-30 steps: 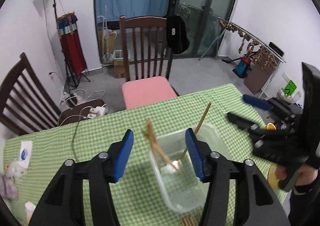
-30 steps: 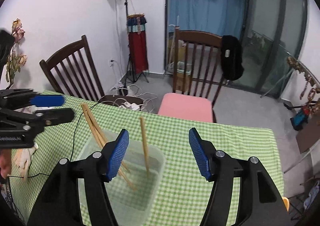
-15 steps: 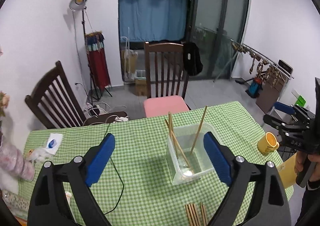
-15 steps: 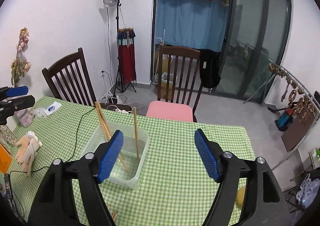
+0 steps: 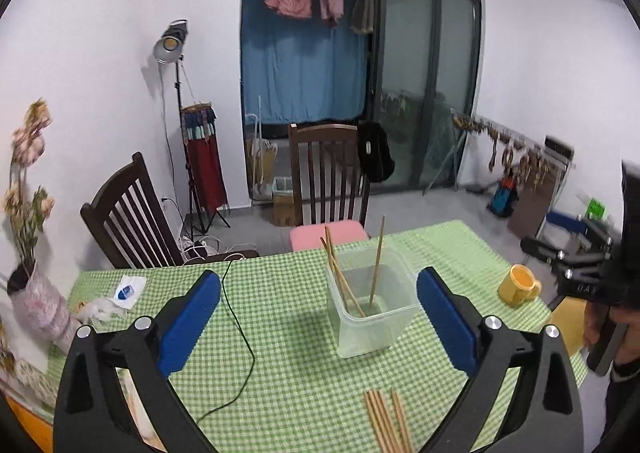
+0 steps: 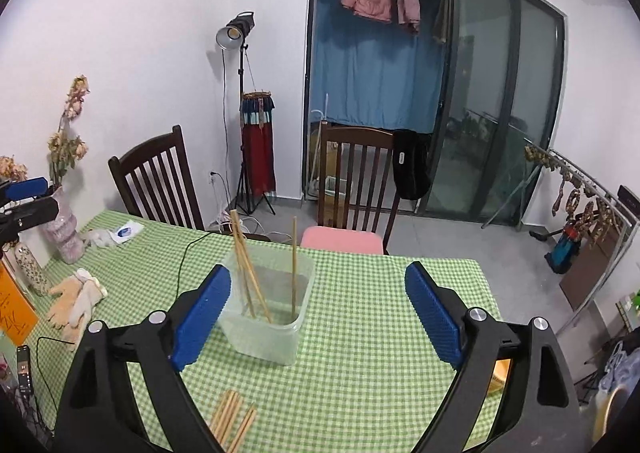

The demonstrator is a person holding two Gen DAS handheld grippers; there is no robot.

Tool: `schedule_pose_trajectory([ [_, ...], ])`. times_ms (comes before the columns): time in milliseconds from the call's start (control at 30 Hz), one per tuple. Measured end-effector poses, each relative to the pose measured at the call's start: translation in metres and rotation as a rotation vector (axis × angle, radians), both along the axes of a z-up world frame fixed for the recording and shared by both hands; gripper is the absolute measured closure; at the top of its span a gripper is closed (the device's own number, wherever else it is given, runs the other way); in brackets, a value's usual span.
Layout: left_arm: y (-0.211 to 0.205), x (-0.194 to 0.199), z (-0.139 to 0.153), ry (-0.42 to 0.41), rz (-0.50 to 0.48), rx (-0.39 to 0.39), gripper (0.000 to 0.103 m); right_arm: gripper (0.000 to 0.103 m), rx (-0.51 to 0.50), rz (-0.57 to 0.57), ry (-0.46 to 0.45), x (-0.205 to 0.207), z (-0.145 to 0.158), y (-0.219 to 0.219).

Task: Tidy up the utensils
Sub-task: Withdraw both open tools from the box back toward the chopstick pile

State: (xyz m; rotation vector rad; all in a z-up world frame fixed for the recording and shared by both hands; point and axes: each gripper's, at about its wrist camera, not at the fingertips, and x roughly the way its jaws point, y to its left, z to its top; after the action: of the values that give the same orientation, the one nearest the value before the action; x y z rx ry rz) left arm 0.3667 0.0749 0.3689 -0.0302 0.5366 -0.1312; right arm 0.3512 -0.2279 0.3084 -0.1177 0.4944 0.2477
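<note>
Pale wooden chopsticks (image 5: 338, 273) stand in a translucent plastic tub (image 5: 372, 327) on matt green checked cloth (image 5: 280, 353).

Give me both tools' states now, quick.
Left tool: open, holding nothing, jaws just opened wider.
Right tool: open, holding nothing, jaws just opened wider.

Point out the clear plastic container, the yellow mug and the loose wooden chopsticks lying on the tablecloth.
Clear plastic container (image 5: 376, 337): left wrist view, front wall.
Yellow mug (image 5: 518, 287): left wrist view, side of body.
Loose wooden chopsticks (image 6: 228, 415): right wrist view, middle of bundle.
</note>
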Motion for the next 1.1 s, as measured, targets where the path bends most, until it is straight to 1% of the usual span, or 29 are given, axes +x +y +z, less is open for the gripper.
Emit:
schedule_pose_trajectory([
  [67, 0.006, -0.015, -0.003, -0.033, 0.039, -0.02, 0.008, 0.018, -0.001, 0.006, -0.004, -0.012, -0.003, 0.0],
  [167, 0.012, -0.041, -0.013, -0.07, 0.085, -0.047, 0.008, 0.018, 0.037, 0.021, -0.005, -0.029, -0.013, -0.001],
  [267, 0.016, -0.067, -0.025, -0.098, 0.087, -0.069, 0.008, 0.018, 0.071, 0.023, -0.011, -0.046, -0.023, -0.004],
  [400, 0.018, -0.105, -0.044, -0.154, 0.111, -0.096, 0.008, 0.018, 0.065, 0.011, -0.051, -0.071, -0.031, -0.002],
  [467, 0.016, -0.125, -0.056, -0.168, 0.138, -0.083, 0.008, 0.017, 0.052, 0.011, -0.087, -0.089, -0.036, -0.001],
  [500, 0.013, -0.137, -0.062, -0.187, 0.144, -0.064, 0.008, 0.015, 0.048, 0.008, -0.106, -0.097, -0.04, -0.001],
  [600, 0.008, -0.166, -0.079, -0.238, 0.166, -0.041, 0.008, 0.015, 0.047, 0.008, -0.164, -0.124, -0.054, -0.001],
  [700, 0.005, -0.196, -0.103, -0.261, 0.109, -0.065, 0.008, 0.015, 0.064, 0.029, -0.193, -0.147, -0.073, -0.001],
  [733, 0.006, -0.202, -0.111, -0.268, 0.105, -0.075, 0.008, 0.015, 0.074, 0.023, -0.201, -0.153, -0.081, -0.002],
  [900, 0.007, -0.234, -0.156, -0.291, 0.153, -0.089, 0.008, 0.015, 0.101, -0.018, -0.221, -0.182, -0.12, -0.006],
  [1000, 0.01, -0.249, -0.193, -0.254, 0.178, -0.116, 0.008, 0.015, 0.1, -0.038, -0.217, -0.198, -0.142, -0.004],
  [1100, 0.015, -0.263, -0.22, -0.235, 0.213, -0.136, 0.008, 0.015, 0.086, -0.06, -0.208, -0.215, -0.167, 0.0],
])
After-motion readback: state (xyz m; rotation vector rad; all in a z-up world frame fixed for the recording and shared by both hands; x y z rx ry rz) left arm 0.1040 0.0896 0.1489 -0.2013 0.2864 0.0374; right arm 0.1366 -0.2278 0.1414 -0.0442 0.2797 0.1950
